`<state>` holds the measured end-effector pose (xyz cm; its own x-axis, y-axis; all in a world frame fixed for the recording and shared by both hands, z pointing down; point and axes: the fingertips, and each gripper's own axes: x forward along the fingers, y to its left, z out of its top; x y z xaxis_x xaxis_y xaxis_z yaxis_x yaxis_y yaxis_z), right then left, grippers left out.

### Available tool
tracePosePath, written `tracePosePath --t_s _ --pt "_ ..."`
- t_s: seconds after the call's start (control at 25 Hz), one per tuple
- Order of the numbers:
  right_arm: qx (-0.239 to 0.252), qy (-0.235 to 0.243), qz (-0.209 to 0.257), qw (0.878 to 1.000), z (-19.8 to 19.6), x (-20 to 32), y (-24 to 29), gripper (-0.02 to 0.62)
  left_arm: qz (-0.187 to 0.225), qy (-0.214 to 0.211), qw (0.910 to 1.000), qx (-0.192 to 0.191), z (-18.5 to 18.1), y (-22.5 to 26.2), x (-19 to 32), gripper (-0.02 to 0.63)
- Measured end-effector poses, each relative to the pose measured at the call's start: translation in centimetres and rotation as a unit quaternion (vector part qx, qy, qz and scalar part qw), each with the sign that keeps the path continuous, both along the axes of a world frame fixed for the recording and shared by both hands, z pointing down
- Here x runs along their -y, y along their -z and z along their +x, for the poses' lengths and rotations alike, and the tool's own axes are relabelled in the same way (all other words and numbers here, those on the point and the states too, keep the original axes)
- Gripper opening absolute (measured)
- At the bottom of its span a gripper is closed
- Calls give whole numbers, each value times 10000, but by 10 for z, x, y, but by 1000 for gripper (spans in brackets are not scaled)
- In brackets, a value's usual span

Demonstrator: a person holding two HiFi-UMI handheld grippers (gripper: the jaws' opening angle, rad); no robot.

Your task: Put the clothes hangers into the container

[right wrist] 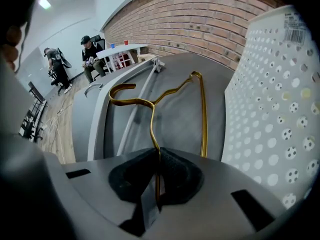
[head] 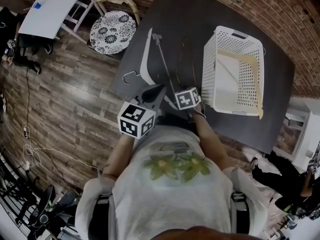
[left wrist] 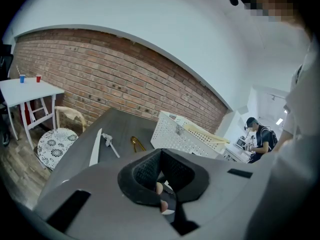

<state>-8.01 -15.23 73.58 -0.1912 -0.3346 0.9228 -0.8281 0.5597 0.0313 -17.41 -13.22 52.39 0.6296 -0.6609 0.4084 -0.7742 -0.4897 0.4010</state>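
FYI: gold hanger (right wrist: 151,109) lower end disappears between your right gripper (right wrist: 157,159) pads; container (right wrist: 280,114) runs off the right edge (far side unseen).

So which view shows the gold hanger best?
The right gripper view: the gold hanger fills it, clamped in the right tongs. The left gripper view shows only a small part; the head view, a faint wire.
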Motion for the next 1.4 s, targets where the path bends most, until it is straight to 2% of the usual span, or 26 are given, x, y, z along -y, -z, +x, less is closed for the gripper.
tracePosePath --t_s 0.28,0.76,1.04,1.4 --pt "263 -227 220 9992 -1 5 17 40 -28 109 9999 20 -8 -1 -4 29" --pt "892 -63 853 9923 -25 8 84 40 28 215 9998 36 -9 4 -14 29" --pt "1267 75 1267 9838 -32 6 137 40 58 267 9996 72 -5 10 -26 29" --pt "1778 352 1545 9712 -29 -16 210 40 124 424 9990 99 9 26 -41 29"
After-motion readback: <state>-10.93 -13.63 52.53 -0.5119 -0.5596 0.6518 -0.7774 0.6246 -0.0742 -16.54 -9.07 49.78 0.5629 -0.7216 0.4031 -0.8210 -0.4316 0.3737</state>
